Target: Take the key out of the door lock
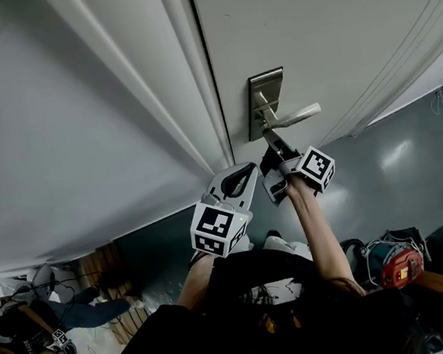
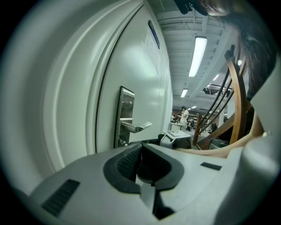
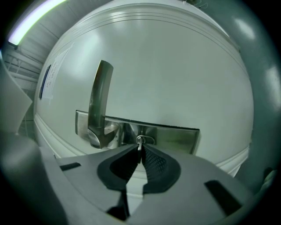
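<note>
1 key (image 3: pixel 140 139): in the lock plate (image 3: pixel 175 138) just beside the door handle (image 3: pixel 99 105), pinched by the right gripper (image 3: pixel 140 150). Left gripper (image 2: pixel 141 147): pressed together, empty, clear of the handle. Best drawn straight out, without twisting.

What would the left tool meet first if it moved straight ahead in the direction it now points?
Most likely the right tool, which sits just past its tips, shut on the key at the lock plate. Depth is unclear, though.
</note>
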